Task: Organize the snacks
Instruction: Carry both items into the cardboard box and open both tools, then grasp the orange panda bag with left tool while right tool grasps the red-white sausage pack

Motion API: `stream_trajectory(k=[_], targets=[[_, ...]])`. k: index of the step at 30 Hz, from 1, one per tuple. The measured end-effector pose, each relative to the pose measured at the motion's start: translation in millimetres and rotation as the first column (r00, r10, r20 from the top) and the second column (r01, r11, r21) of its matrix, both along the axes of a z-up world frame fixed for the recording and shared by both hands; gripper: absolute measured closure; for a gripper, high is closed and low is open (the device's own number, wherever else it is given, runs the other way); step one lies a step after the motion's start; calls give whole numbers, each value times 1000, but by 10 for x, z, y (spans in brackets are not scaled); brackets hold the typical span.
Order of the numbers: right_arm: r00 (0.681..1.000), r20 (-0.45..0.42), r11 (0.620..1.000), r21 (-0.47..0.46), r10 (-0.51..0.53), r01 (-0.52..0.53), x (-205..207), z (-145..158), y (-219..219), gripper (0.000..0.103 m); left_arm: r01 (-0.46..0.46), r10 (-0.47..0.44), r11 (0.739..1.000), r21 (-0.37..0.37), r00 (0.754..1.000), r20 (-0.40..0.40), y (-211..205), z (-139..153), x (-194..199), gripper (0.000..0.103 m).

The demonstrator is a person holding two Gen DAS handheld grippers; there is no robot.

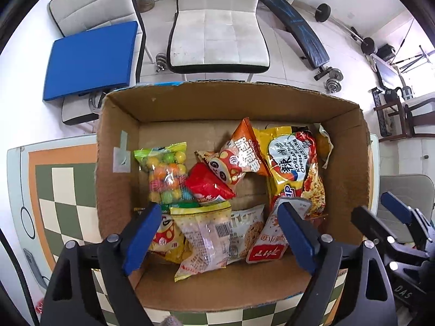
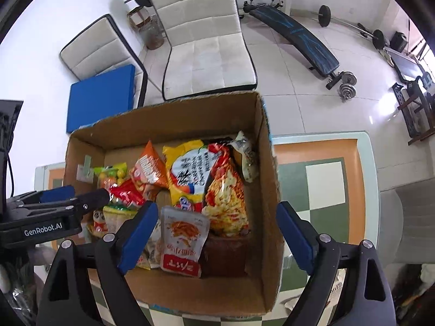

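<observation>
Left wrist: snack packets (image 1: pixel 206 233) below spread jaws

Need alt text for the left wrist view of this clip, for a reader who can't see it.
An open cardboard box on a checkered table holds a jumble of snack packets, among them a bag of coloured candy balls and a yellow Korean cheese noodle pack. The left gripper hovers open over the box's near packets, holding nothing; the right gripper shows at the right edge.

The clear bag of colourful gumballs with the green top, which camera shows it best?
The left wrist view: the clear bag of colourful gumballs lies unobstructed by the cardboard box's left wall. In the right wrist view it is small, partly hidden behind the left gripper.
</observation>
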State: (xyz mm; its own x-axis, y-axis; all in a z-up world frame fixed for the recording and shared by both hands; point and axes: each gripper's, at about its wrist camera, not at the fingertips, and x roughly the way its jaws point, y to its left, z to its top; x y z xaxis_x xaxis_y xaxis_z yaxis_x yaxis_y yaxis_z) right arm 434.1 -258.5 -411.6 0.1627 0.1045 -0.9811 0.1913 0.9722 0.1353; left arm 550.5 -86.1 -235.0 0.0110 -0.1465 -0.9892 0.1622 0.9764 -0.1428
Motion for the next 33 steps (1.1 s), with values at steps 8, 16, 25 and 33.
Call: stream_trajectory(k=[8, 16, 25, 33], targets=[[1000, -6, 1000, 23, 13, -13, -198, 114, 153, 12, -12, 11, 1000, 11, 996, 84, 108, 328, -260, 16], [996, 66, 995, 94, -52, 46, -737, 359, 309, 14, -102, 93, 994, 35, 973, 209, 494, 571, -976, 16], [998, 3, 957, 283, -70, 67, -1712, -272, 845, 59, -335, 323, 935, 118, 940, 111, 1480, -62, -1971, 16], [1000, 0, 975, 222, 28, -27, -1689, -1086, 1525, 65, -514, 518, 846, 144, 856, 12, 2242, -650, -2099, 16]])
